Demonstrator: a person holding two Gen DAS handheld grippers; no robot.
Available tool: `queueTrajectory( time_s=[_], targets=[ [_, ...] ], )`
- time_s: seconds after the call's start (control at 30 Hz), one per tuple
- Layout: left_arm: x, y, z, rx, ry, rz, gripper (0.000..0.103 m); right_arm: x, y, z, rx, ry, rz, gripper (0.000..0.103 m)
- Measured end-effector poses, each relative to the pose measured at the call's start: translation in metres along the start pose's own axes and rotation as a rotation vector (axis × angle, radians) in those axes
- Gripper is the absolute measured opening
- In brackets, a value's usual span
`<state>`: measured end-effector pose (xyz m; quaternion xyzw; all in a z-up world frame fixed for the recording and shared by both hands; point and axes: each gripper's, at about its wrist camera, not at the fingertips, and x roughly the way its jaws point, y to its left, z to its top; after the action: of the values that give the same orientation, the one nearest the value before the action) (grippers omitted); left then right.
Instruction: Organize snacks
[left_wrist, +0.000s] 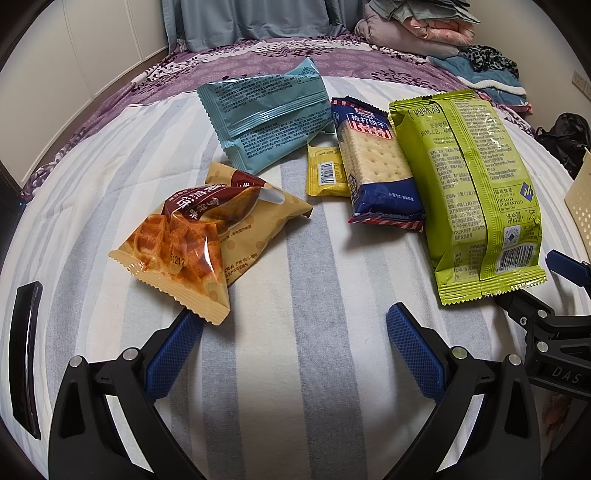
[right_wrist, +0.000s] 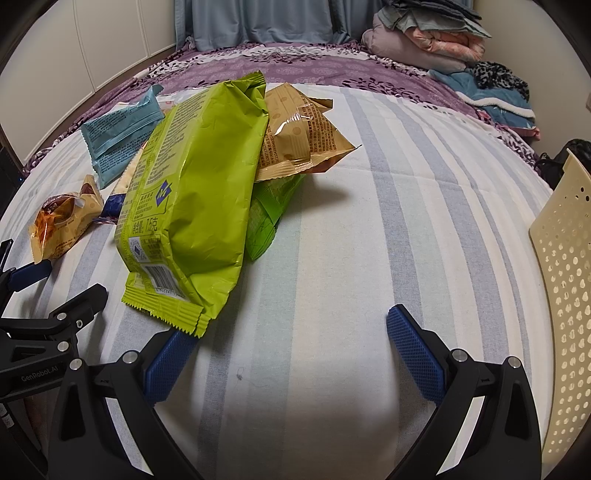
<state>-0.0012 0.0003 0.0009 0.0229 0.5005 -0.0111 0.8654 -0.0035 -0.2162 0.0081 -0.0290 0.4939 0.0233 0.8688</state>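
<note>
The snacks lie on a bed covered by a blue-and-white striped sheet (left_wrist: 314, 295), and the big lime green packet (left_wrist: 476, 192) serves as the landmark. Farthest to its left in the left wrist view is a tan waffle packet (left_wrist: 195, 243), its near corner touching the tip of the left gripper's left finger. Behind the waffle packet, toward the purple floral blanket (left_wrist: 258, 62), lies a light blue packet (left_wrist: 266, 114). Closer to the green packet sits a small yellow packet (left_wrist: 325, 171), partly tucked under a dark blue cracker packet (left_wrist: 380, 166) that lies just beside the green packet's left edge. The left gripper (left_wrist: 295, 328) hovers low over the sheet in front of the snacks, its fingers spread apart and holding nothing. In the right wrist view the green packet (right_wrist: 195, 199) rests tilted on top of two others: a second tan packet (right_wrist: 299, 136) sticking out at its right side and a darker green packet (right_wrist: 269, 214) under it. The right gripper (right_wrist: 295, 328) has its fingers released and empty; its left finger sits at the green packet's near corner. To the far right of the green packet stands a cream perforated basket (right_wrist: 565, 273). Folded clothes (right_wrist: 424, 37) are piled at the far end of the bed.
</note>
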Motion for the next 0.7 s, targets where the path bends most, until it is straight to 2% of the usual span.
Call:
queueTrajectory(
  time_s=[0.47, 0.7],
  targets=[
    [-0.002, 0.002, 0.002, -0.004, -0.002, -0.006, 0.101, -0.005, 0.001, -0.004, -0.006, -0.005, 0.008, 0.098],
    [-0.008, 0.007, -0.002, 0.011, 0.004, -0.014, 0.101, -0.022, -0.015, -0.019, 0.016, -0.021, 0.024, 0.098]
  ],
)
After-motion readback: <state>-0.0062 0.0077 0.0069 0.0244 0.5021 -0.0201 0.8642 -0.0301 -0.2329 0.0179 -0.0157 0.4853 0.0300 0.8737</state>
